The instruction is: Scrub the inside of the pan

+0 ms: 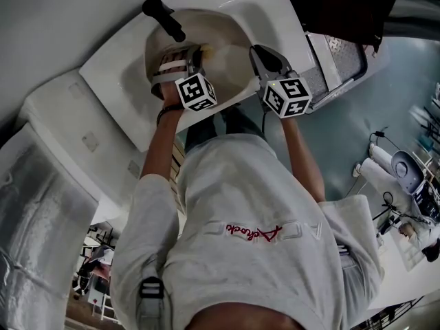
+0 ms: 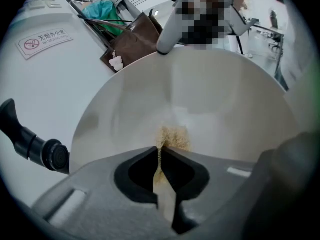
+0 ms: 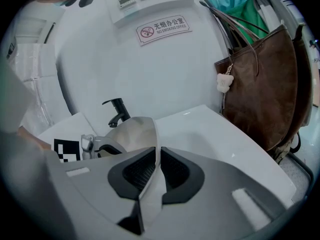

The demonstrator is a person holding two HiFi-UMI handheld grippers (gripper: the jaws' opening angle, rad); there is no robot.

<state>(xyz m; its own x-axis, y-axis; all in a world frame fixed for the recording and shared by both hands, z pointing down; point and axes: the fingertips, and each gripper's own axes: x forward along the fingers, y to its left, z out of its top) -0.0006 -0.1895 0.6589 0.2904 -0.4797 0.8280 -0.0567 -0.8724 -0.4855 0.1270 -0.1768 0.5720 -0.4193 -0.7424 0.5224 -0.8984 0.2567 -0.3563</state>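
Scrubbing apparently under way, not finished; pressing a coarse tan scouring pad point(image 2: 173, 138), pinched flat between the left gripper point(image 2: 161, 151) jaws, against the pale cream round pan point(image 2: 215, 99); steadying the pan over the white sink point(image 1: 268, 5), right gripper point(image 3: 156, 151) clamped on its thin rim; little grime showing, though most of the interior probably still needing passes.

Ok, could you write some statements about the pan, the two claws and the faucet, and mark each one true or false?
1. The left claw is shut on a tan scrub pad. True.
2. The scrub pad lies against the inside of the pan. True.
3. The right claw is open and empty. False: it is shut on the pan's rim.
4. The faucet is white. False: it is black.
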